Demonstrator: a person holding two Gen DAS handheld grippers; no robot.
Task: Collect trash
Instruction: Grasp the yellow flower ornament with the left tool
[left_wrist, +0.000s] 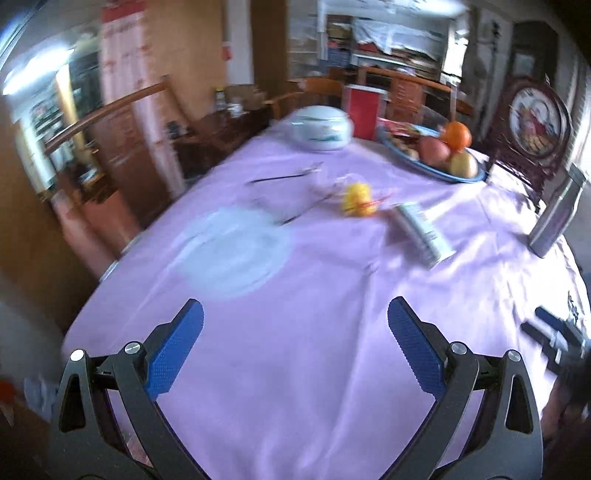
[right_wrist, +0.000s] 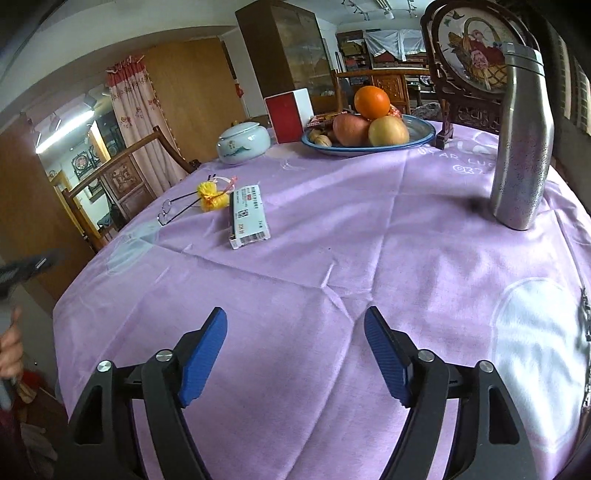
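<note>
A crumpled yellow scrap (left_wrist: 357, 199) (right_wrist: 212, 195) lies on the purple tablecloth beside a white printed carton (left_wrist: 423, 234) (right_wrist: 248, 216) lying flat. A pair of glasses (right_wrist: 177, 210) rests just left of the scrap. My left gripper (left_wrist: 295, 328) hovers open over the near part of the cloth, well short of these items, nothing between its blue pads. My right gripper (right_wrist: 295, 332) also stands open and empty above the near cloth. The left wrist view is blurred. The right gripper's tips (left_wrist: 550, 328) show at the right edge of the left wrist view.
A blue plate of fruit (right_wrist: 369, 146) (left_wrist: 432, 162), a white lidded jar (right_wrist: 243, 142) (left_wrist: 319, 127) and a red box (right_wrist: 290, 116) stand at the table's far side. A tall steel flask (right_wrist: 522, 147) (left_wrist: 556, 214) stands right. A carved screen (right_wrist: 472, 55) and wooden chairs (right_wrist: 122, 173) ring the table.
</note>
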